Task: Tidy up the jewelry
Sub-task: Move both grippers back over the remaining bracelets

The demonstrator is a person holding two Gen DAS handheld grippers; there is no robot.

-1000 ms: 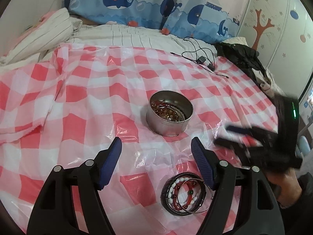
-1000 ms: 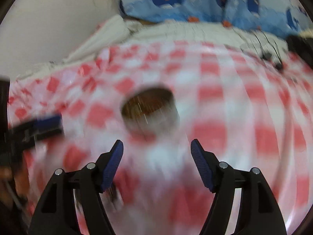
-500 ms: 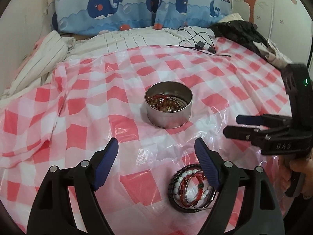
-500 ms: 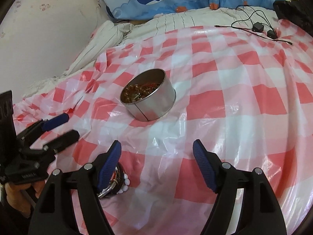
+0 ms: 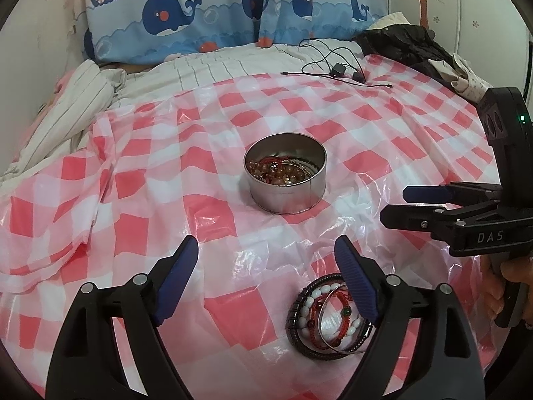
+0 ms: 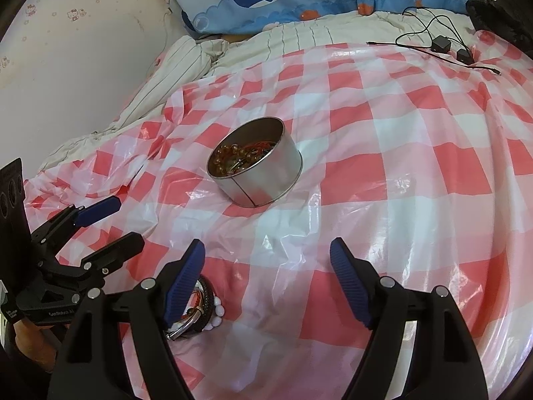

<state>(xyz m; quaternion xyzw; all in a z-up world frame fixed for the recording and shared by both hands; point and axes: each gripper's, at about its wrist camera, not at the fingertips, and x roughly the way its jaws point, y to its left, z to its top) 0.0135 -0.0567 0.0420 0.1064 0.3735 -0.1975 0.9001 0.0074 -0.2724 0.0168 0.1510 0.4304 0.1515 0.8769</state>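
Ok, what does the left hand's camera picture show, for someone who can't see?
The open left gripper hovers over a red-and-white checked plastic sheet, beside a pile of beaded and metal bracelets. Beyond sits a round silver tin holding jewelry; the open right gripper waits at right.

The left gripper's right finger (image 5: 354, 280) is covering part of the bracelet pile (image 5: 328, 318); in the right wrist view the right gripper's left finger (image 6: 185, 281) is hiding most of it. The tin's (image 5: 284, 178) beads are lying too tangled to separate. The frame edge is cropping the black garment (image 6: 499, 16) far ahead.
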